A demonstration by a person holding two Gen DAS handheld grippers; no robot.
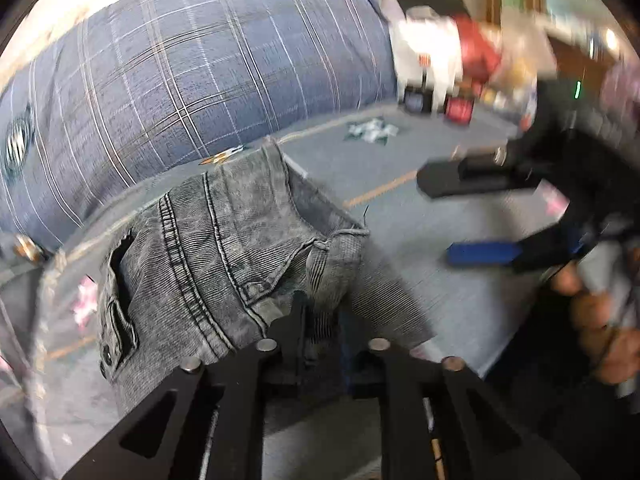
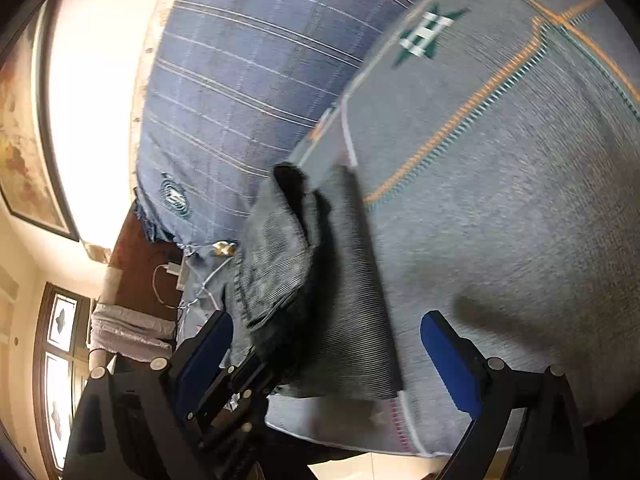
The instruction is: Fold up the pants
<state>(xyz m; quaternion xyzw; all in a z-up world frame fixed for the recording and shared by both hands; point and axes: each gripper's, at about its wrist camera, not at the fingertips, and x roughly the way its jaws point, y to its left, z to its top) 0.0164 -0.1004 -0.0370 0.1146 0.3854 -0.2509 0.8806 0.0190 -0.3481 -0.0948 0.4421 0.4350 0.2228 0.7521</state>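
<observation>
Grey washed denim pants (image 1: 224, 248) lie bunched on a grey-blue bedspread (image 1: 400, 208). My left gripper (image 1: 320, 320) is shut on a fold of the pants near the waistband and holds it up. The pants also show in the right wrist view (image 2: 312, 280), partly folded over. My right gripper (image 2: 326, 344) is open and empty, its blue pads (image 2: 448, 356) on either side of the pants, above the bed. It shows in the left wrist view (image 1: 472, 216) at the right, jaws apart. The left gripper body (image 2: 224, 396) sits low left in the right view.
A large blue plaid pillow (image 1: 192, 72) lies behind the pants. The bedspread has orange stitch lines (image 2: 460, 120) and a green-white motif (image 2: 428, 32). The bed's edge (image 2: 360, 444) is near. Boxes and clutter (image 1: 452, 68) stand at the far side.
</observation>
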